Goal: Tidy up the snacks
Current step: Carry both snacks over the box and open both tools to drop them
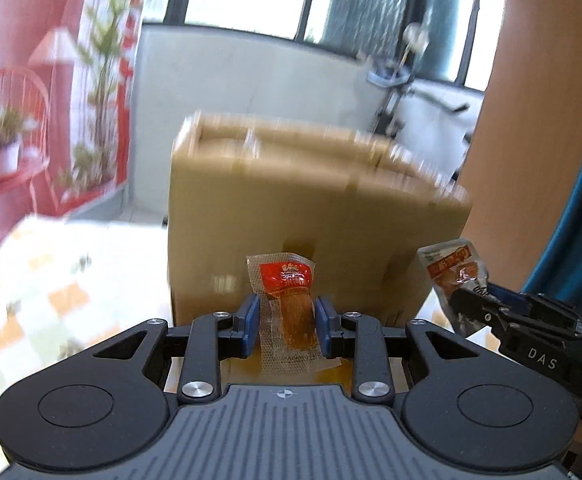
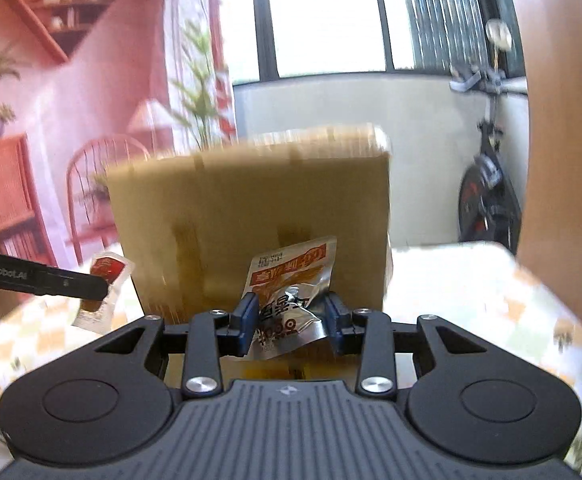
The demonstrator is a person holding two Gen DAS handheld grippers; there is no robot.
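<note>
Your left gripper (image 1: 287, 322) is clamped on a clear sausage packet (image 1: 287, 300) – held upright before the cardboard box (image 1: 291, 200). Your right gripper (image 2: 291, 320) pinches a crumpled silver snack pouch (image 2: 291, 284) – above the checked tablecloth (image 2: 491, 300).

Bright daylight pours through the dark-framed window (image 2: 323, 16) at twelve o'clock above a pale low wall (image 2: 331, 104), a pink mural wall (image 2: 71, 92) fills nine o'clock, and an exercise bike (image 2: 487, 184) stands at three o'clock.
</note>
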